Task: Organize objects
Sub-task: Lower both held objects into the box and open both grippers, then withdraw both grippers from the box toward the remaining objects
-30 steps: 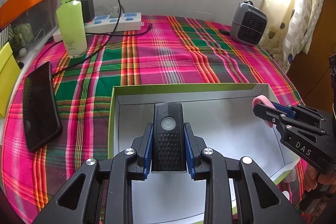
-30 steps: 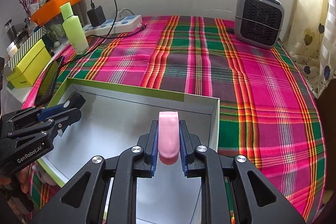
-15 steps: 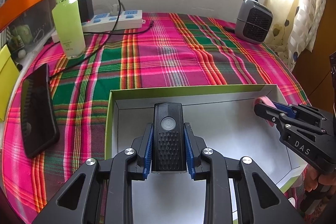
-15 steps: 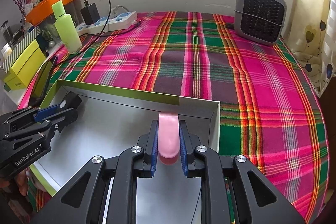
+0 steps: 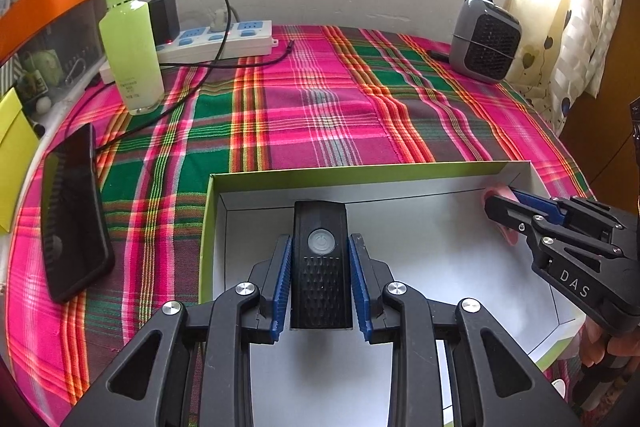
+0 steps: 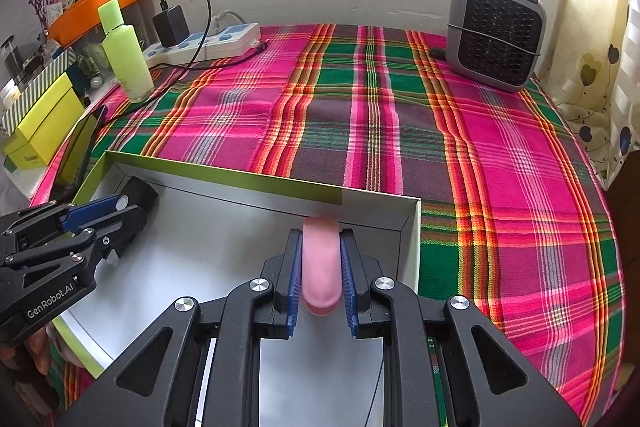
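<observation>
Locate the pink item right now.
Pink item sits clamped in the right tool, over the box's far right corner.

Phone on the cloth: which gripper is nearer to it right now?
Left. The left gripper, holding the black bike light, is over the box's end beside the phone; the right gripper, holding the pink item, is at the far end.

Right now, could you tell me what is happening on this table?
A person is packing things into a shallow green-edged box with a claw in each hand. The left claw grips a black bike light over the box's left part. The right claw holds a pink oblong item by the box's far right corner. Neither has been let go. A phone, a green bottle and a small heater sit outside on the plaid cloth.
</observation>
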The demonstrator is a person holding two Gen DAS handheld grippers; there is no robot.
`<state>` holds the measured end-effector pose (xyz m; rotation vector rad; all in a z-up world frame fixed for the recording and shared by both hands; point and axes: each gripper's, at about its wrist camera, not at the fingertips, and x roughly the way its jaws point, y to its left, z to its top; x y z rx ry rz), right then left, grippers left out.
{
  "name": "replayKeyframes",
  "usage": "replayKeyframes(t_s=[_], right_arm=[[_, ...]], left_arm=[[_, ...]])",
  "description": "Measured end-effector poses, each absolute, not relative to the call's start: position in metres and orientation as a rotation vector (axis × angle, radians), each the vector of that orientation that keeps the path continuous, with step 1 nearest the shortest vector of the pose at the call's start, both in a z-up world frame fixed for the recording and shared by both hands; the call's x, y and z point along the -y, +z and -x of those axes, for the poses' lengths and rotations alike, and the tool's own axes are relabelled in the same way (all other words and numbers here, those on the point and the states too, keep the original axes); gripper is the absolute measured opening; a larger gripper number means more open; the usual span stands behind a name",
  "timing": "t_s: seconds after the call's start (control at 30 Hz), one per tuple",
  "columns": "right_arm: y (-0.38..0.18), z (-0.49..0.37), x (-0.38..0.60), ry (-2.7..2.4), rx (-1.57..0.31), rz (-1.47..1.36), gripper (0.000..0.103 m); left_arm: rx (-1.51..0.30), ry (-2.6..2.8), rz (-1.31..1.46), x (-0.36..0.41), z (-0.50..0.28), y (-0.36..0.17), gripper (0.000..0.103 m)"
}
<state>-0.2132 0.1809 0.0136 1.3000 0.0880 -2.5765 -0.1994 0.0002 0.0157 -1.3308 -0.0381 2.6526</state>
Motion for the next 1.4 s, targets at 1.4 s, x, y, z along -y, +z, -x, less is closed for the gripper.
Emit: replayKeyframes(t_s=[1.4], right_arm=[[0.044,0.142,-0.181,-2.616,-0.055,-1.178,0.046]], left_arm=[[0.057,2.722,1.24,0.004,0.128,0.046,0.049]])
